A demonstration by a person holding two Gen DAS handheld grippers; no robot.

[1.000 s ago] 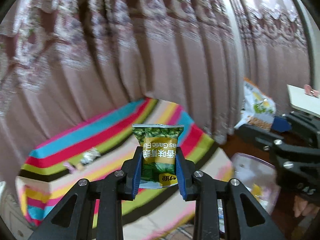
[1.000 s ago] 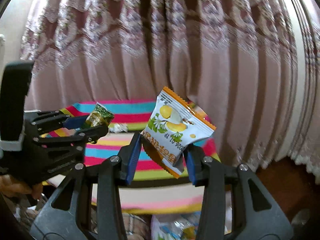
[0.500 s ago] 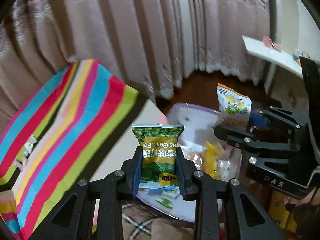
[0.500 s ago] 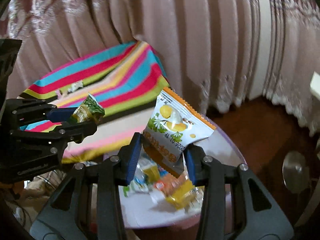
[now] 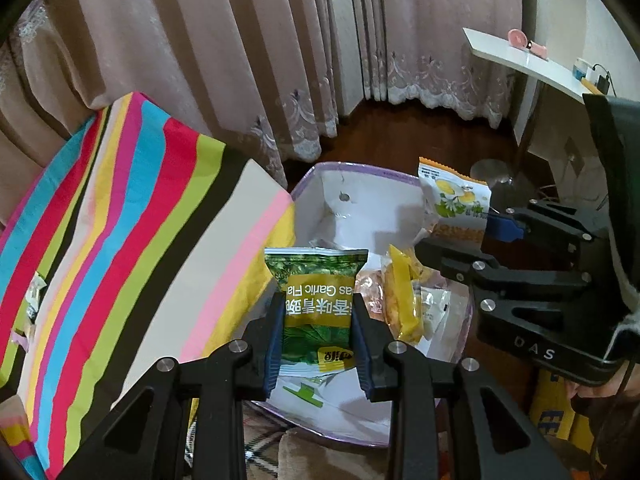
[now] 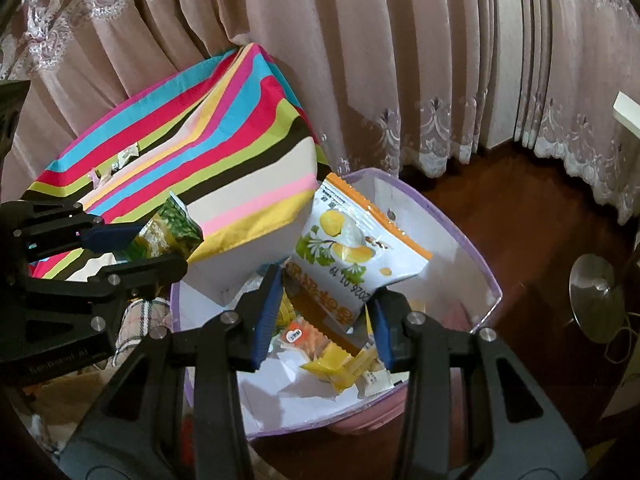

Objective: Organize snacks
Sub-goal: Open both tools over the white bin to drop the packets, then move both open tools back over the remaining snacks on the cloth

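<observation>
Already both hands are loaded and poised over the bin (image 6: 476, 264) — a pale box with a lilac rim standing on the dark wood floor, hard against the striped cloth (image 5: 132, 216). The left gripper (image 5: 318, 320) has its fingers (image 5: 274, 340) closed narrowly on a green garlic-pea packet (image 5: 316, 292), held upright by its lower half. The right gripper (image 6: 322, 308) stands a little wider, its fingers (image 6: 266, 312) pinching the bottom of a white-and-orange packet (image 6: 360, 256) that tilts up above the bin's opening.

Inside the bin lie several snacks (image 6: 340, 356), yellow and orange wrappers among them, so part of the sorting looks done. What is left, as I judge it: these two packets need letting go into the bin, neither being released yet. On the far side of the striped cloth a few small wrapped pieces (image 6: 128, 156) lie loose — they probably want fetching too, though they are too small to tell what they are. Whether more snacks wait elsewhere, I cannot tell.
</observation>
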